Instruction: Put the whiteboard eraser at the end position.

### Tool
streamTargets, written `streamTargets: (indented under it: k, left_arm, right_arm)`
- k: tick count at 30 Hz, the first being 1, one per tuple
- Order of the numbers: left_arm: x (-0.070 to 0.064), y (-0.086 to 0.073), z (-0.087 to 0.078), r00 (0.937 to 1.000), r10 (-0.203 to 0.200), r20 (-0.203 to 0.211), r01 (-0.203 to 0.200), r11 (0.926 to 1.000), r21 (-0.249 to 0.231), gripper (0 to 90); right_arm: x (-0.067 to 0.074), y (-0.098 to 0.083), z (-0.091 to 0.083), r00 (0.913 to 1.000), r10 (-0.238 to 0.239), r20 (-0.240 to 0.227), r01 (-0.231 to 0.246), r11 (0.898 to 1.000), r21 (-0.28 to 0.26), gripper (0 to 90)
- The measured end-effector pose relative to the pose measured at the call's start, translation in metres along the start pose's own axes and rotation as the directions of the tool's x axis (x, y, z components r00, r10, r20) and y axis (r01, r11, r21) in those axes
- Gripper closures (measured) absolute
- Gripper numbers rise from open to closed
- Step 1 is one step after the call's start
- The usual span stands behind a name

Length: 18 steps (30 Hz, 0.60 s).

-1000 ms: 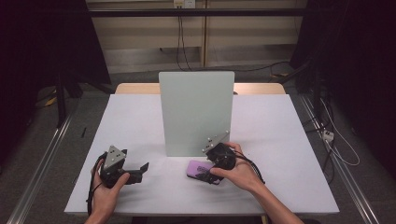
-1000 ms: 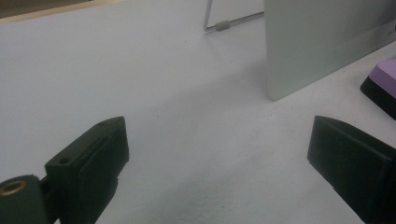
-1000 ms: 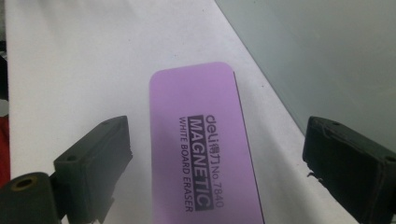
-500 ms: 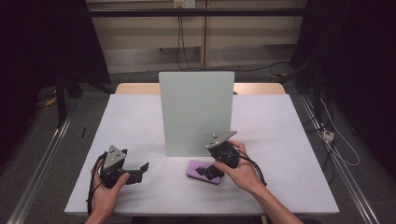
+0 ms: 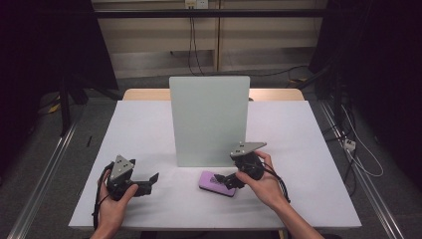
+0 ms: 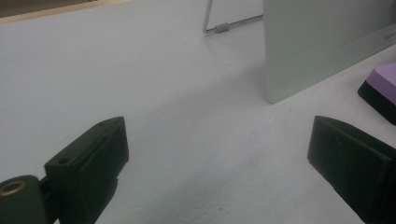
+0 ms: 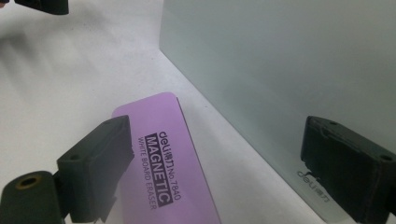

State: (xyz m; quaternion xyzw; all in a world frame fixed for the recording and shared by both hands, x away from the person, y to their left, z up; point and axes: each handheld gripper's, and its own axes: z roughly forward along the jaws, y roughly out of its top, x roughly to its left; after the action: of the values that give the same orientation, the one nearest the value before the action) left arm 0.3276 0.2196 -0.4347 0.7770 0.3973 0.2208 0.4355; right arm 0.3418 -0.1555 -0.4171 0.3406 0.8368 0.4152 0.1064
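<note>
From the high view, your right gripper point(image 5: 230, 180) sits low over the purple eraser point(image 5: 215, 182), which lies flat on the white table point(image 5: 149, 124) just in front of the upright whiteboard point(image 5: 209, 119), a smooth pale panel with rounded corners. Your left gripper point(image 5: 149, 180) rests well off to the left, near the table's front edge, pointing toward the board.

In the left gripper view, your jaws stand wide apart with nothing but bare matte tabletop between them. The whiteboard's lower corner point(image 6: 322, 42) stands ahead, with a thin wire stand point(image 6: 224, 27) behind it, and one end of the eraser point(image 6: 385, 86), purple top over a black base, shows at the right.

In the right gripper view, your jaws are spread apart above the eraser point(image 7: 163, 158), a flat rounded slab printed "deli", "MAGNETIC", "No.7840" and "WHITE BOARD ERASER". The whiteboard point(image 7: 280, 70) rises just beside it, with a faint "deli" mark near its bottom edge.
</note>
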Motion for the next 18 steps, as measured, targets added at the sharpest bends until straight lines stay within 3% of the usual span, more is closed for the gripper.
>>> streamTargets:
  k: [8,18]
  left_arm:
    - [0.000,0.000,0.000,0.9998,-0.020,0.009,0.020,0.9998,-0.003,5.3]
    - [0.000,0.000,0.000,0.9997,-0.024,0.004,0.025,0.9997,-0.010,5.4]
  right_arm:
    - [-0.005,-0.010,-0.012,0.9979,0.047,0.044,-0.045,0.998,-0.053,9.7]
    - [-0.011,-0.024,-0.027,0.9880,0.093,0.123,-0.080,0.991,-0.105,10.1]
